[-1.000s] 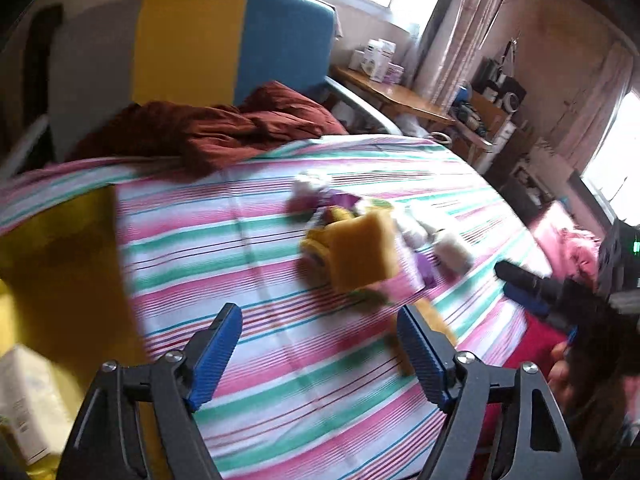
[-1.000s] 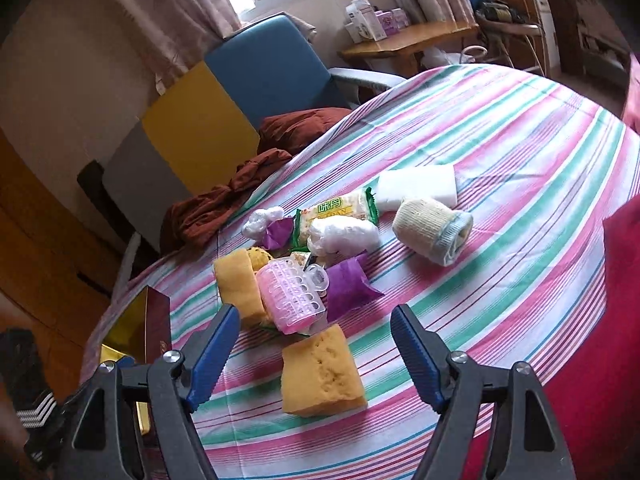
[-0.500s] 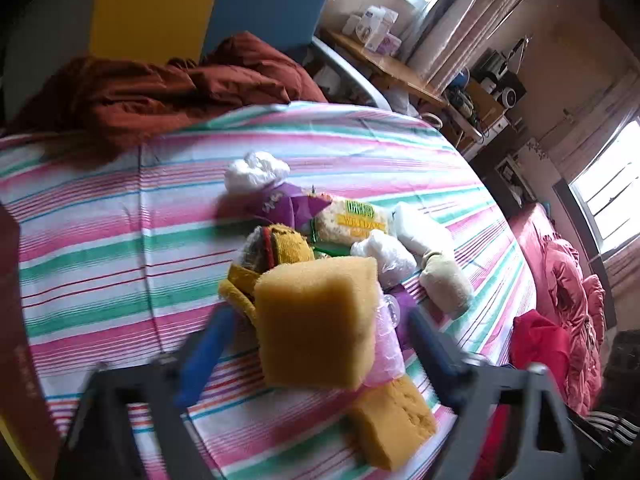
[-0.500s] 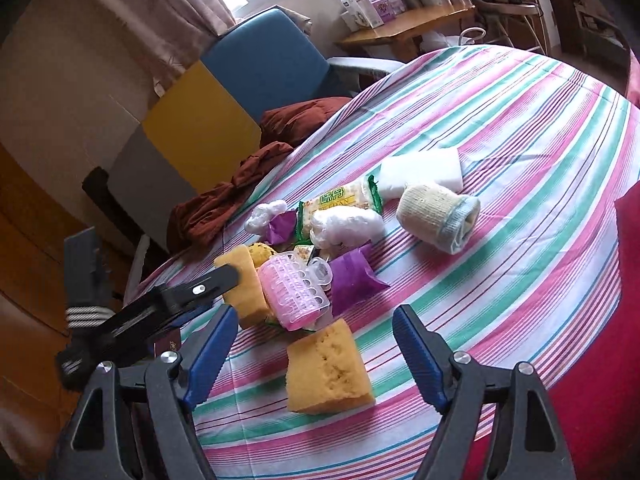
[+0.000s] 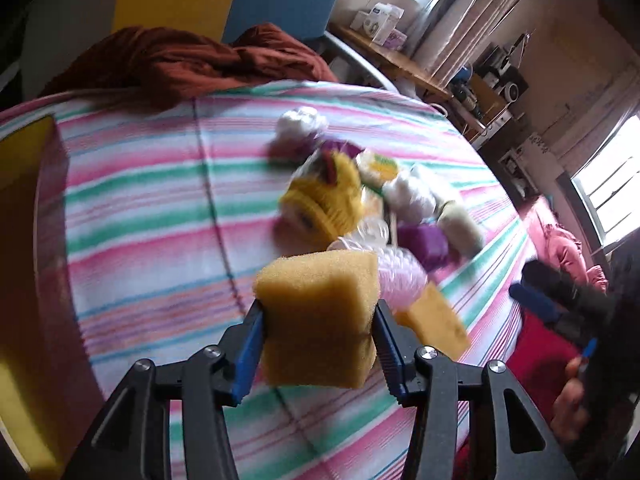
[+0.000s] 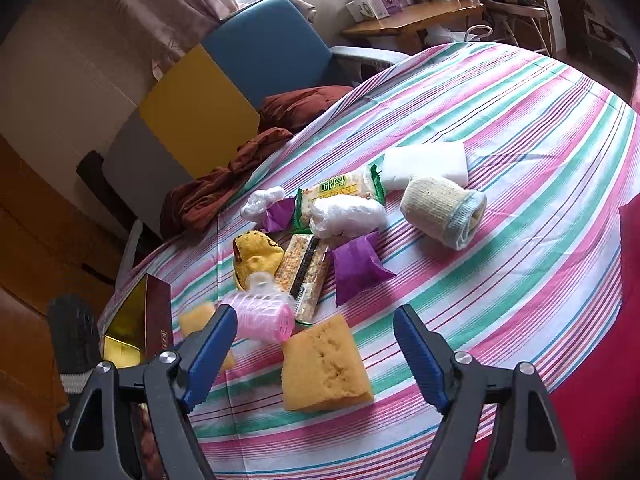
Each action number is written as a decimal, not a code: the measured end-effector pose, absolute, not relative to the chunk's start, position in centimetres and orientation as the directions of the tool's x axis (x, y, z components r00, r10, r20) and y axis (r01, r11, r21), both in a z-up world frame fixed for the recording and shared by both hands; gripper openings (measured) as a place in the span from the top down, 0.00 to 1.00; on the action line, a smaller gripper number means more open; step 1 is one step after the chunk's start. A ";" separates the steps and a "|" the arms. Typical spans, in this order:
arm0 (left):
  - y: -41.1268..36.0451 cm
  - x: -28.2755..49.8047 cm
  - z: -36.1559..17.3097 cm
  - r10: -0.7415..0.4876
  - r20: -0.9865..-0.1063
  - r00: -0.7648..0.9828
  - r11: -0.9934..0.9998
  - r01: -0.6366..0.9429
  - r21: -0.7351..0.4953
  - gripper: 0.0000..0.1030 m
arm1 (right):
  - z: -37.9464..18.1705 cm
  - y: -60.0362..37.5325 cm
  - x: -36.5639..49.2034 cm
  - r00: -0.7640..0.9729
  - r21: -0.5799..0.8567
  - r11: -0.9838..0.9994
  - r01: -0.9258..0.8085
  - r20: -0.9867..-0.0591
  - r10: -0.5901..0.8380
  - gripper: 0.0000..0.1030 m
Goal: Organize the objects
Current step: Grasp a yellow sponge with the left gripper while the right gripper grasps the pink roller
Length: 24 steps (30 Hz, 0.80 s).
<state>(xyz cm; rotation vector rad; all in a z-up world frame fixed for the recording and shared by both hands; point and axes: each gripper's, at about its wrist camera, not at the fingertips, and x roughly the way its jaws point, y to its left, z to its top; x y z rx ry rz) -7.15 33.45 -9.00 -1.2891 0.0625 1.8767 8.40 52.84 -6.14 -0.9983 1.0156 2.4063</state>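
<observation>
Two yellow sponges show on the striped tablecloth. One sponge sits between the blue pads of the left gripper; its jaws have just been closing, and both pads now press into the sponge's sides, denting them. The second sponge lies flat at the near edge of the pile, and the right gripper hovers over it with its jaws standing wide, touching nothing.

Just left of that second sponge lies a pink plastic case. Beyond it are a yellow knitted piece, a long cracker packet and a purple wrapper. Farther off sit a crumpled white bag, a green-edged snack packet, a smaller white bag with another purple wrapper beside it, a rolled sock to the right, and a white block behind the sock.

An open box with a gold inside stands at the near left edge of the cloth. A rust-brown cloth is heaped at the far left, spilling from a chair with blue, yellow and grey panels.
</observation>
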 end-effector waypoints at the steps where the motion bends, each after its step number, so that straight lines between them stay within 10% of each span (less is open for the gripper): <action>1: 33.1 -6.9 -9.1 0.598 -0.792 -0.123 -0.650 -0.653 -0.389 0.50 | -6.1 52.7 8.2 -0.688 0.477 -0.691 -0.543 -0.725 0.040 0.21; 24: 30.2 -0.6 -9.3 0.592 -0.761 -0.266 -0.599 -0.777 -0.195 0.49 | -11.0 45.3 -1.1 -0.478 0.457 -0.828 -0.324 -0.835 -0.274 0.21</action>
